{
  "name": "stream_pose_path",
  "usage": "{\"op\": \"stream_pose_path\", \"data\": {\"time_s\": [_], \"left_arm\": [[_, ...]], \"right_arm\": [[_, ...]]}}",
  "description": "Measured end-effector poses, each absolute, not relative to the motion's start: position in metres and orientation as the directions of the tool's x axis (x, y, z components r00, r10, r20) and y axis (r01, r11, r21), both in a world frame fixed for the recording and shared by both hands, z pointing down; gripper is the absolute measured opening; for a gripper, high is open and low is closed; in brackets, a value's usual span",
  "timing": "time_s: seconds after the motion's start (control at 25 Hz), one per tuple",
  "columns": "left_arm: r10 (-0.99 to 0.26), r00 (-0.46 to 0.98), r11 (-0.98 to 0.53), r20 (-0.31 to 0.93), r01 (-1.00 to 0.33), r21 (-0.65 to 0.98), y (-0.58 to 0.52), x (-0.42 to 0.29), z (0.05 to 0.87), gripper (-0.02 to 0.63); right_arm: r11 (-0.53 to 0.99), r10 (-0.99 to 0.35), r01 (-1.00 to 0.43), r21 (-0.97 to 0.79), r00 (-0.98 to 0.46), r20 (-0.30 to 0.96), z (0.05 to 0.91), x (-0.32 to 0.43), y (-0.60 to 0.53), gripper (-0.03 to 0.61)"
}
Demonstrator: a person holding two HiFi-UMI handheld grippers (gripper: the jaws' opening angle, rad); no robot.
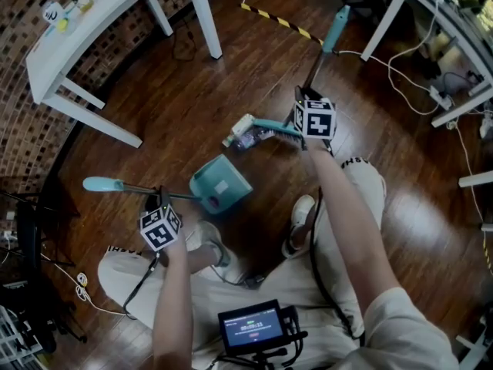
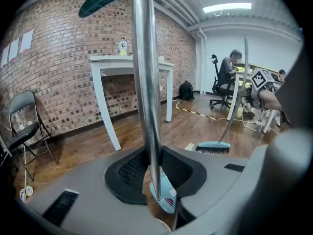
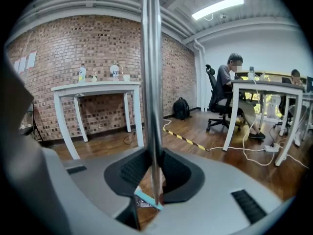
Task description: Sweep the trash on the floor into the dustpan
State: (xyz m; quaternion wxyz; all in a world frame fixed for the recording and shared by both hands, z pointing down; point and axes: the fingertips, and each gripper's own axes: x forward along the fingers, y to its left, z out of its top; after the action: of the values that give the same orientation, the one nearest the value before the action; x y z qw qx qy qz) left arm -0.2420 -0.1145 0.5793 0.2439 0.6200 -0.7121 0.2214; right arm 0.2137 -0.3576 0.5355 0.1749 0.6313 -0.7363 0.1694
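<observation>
both pinching: left claw dustpan, right claw broom; dustpan outside right gripper view.

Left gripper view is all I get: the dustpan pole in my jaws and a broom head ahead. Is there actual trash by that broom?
Observer: Yes. The head view shows a pale box and a purplish wrapper lying against the broom head, on the side facing the dustpan.
Operator: Is any of it in the pan?
Observer: No, both pieces lie on the wooden floor, outside the dustpan.
Operator: Is the broom gripped?
Observer: Yes. The right gripper view shows the right gripper shut on the broom pole.
</observation>
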Motion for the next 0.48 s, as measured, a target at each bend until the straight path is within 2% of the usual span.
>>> {"op": "stream_pose_path", "data": {"time_s": [0.48], "left_arm": [[-0.77,-0.082,0.118,0.633,-0.993,0.015,-0.116,-0.235,0.583,0.077]], "right_arm": [[0.198,-0.812,-0.978,-0.064,-0.2,0.548,0.526,0.206,-0.332,0.101]]}}
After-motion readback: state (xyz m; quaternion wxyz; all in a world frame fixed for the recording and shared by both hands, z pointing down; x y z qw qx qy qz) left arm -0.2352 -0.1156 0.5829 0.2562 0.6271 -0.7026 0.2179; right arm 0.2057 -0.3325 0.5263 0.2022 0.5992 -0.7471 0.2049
